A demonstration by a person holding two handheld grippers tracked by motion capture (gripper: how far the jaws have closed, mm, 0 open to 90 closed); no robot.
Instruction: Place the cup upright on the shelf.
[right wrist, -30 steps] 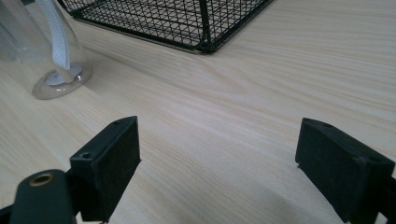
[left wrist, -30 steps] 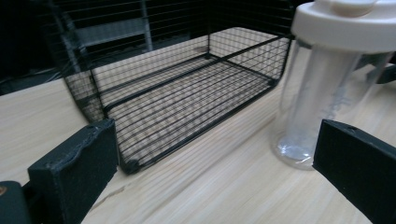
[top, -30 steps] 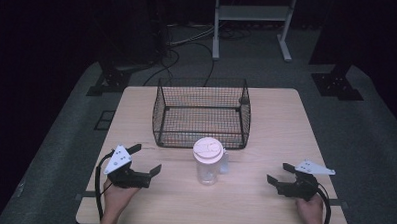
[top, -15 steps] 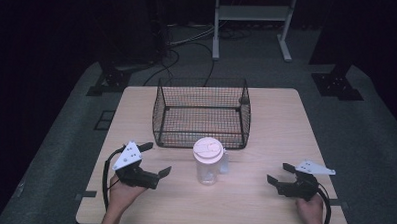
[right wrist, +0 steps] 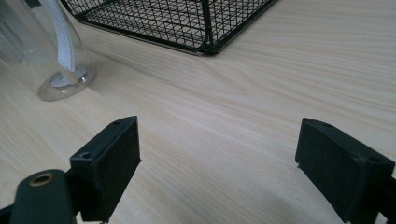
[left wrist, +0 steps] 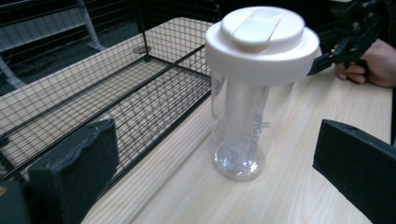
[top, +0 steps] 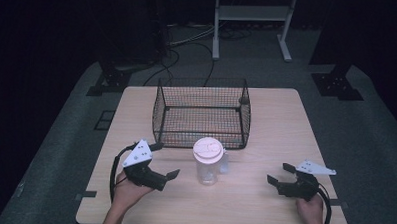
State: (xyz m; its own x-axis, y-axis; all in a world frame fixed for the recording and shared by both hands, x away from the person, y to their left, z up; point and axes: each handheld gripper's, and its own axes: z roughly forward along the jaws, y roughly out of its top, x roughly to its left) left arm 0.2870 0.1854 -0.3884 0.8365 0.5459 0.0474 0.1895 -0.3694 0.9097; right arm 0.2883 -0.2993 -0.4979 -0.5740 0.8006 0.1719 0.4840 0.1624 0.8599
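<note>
Bottle (top: pixel 207 162) stands upright mid-table, just in front of the wire basket (top: pixel 202 112). Clear plastic w/ cream lid (left wrist: pixel 261 39), looks empty, so prob light, stiff, slick walls. Left gripper (top: pixel 157 163) jaws wide, lined up on it; right gripper (top: pixel 279 176) wide too, well apart. We'd grab mid-body, below the lid.

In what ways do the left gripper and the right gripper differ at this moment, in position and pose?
The left gripper is close to the clear bottle, its jaws pointing at it; the right gripper is farther from the bottle, near the table edge. The left gripper is lifted and tilted; the right gripper sits low and more level. Both are open, hold nothing, and point inward toward the bottle in front of the wire basket.
</note>
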